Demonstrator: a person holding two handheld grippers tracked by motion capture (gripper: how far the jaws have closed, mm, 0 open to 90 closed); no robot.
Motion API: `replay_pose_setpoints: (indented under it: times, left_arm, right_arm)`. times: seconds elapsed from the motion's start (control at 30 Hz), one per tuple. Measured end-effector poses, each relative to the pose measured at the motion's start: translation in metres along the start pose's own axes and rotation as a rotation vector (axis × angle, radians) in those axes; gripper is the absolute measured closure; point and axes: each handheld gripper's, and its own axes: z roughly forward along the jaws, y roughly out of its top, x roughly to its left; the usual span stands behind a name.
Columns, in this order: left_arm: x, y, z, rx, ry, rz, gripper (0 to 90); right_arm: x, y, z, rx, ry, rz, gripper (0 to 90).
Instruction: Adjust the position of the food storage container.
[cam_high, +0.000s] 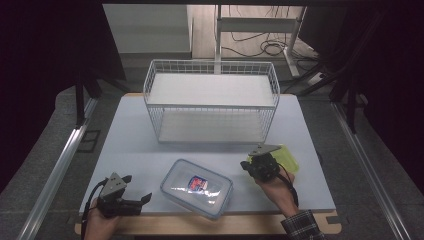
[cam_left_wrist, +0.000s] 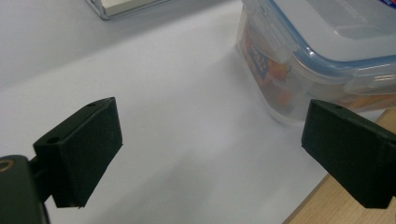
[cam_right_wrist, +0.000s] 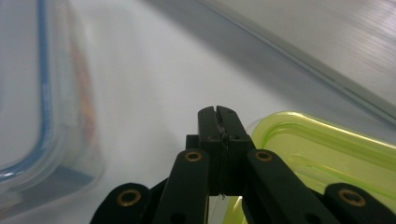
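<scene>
Your right gripper has its fingers closed on nothing, just above the green lid at the worktop's right front. Your left gripper rests open beside the clear box; its label is unreadable. The wire basket stands behind.

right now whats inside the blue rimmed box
Through the clear box, colourful orange and blue packaging shows. The lid is on, so the contents themselves can't be told.
</scene>
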Motion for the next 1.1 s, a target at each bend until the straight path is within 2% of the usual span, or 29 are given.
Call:
replay_pose_setpoints:
  times: [0.27, 0.37, 0.4, 0.43, 0.47, 0.53, 0.57, 0.63, 0.7, 0.73, 0.8, 0.87, 1.0, 1.03, 1.1]
  left_arm:
    - [0.000, 0.000, 0.001, -0.002, -0.006, -0.002, 5.3]
    - [0.000, 0.000, 0.001, -0.005, -0.012, -0.007, 5.3]
    - [0.000, 0.000, 0.001, -0.005, -0.012, -0.007, 5.4]
    - [0.000, 0.000, 0.001, -0.006, -0.012, -0.006, 5.4]
    - [0.000, 0.000, 0.001, -0.005, -0.011, -0.006, 5.4]
    - [0.000, 0.000, 0.001, -0.004, -0.011, -0.005, 5.4]
    - [0.000, 0.000, 0.001, -0.003, -0.010, -0.004, 5.4]
    - [-0.001, 0.000, 0.001, -0.001, -0.008, 0.000, 5.4]
    - [-0.001, 0.000, 0.001, 0.000, -0.008, 0.003, 5.4]
    - [-0.001, 0.000, 0.001, 0.000, -0.008, 0.004, 5.4]
    - [-0.001, 0.000, 0.001, 0.001, -0.009, 0.005, 5.4]
    - [-0.001, 0.001, 0.001, -0.001, -0.011, 0.006, 5.4]
    - [-0.001, 0.001, 0.001, -0.006, -0.021, -0.006, 5.4]
    - [-0.001, 0.001, 0.001, -0.005, -0.031, -0.018, 5.4]
    - [-0.001, 0.001, 0.002, -0.002, -0.037, -0.025, 5.4]
  right_arm:
    - [-0.026, -0.001, -0.005, -0.016, -0.057, 0.036, 89.0]
    - [-0.037, -0.003, -0.012, -0.042, -0.063, 0.061, 88.8]
    - [-0.037, -0.003, -0.012, -0.042, -0.063, 0.061, 88.8]
    - [-0.043, -0.004, -0.016, -0.024, -0.111, 0.066, 87.9]
    - [-0.046, -0.007, -0.017, -0.015, -0.126, 0.073, 87.9]
    - [-0.051, -0.011, -0.021, -0.043, -0.105, 0.114, 87.9]
    - [-0.051, -0.012, -0.022, -0.049, -0.099, 0.126, 88.0]
    - [-0.046, -0.010, -0.025, -0.058, -0.091, 0.116, 88.9]
    - [-0.037, -0.009, -0.024, -0.059, -0.051, 0.104, 89.1]
    - [-0.032, -0.009, -0.023, -0.050, -0.042, 0.097, 89.2]
    - [-0.021, -0.010, -0.016, -0.006, -0.039, 0.047, 89.3]
    - [-0.018, -0.011, -0.012, 0.014, -0.033, 0.031, 89.3]
    - [-0.020, -0.012, -0.011, 0.030, -0.062, 0.026, 89.3]
    - [-0.026, -0.014, -0.013, 0.037, -0.089, 0.031, 89.3]
    - [-0.034, -0.017, -0.016, 0.034, -0.104, 0.053, 89.3]
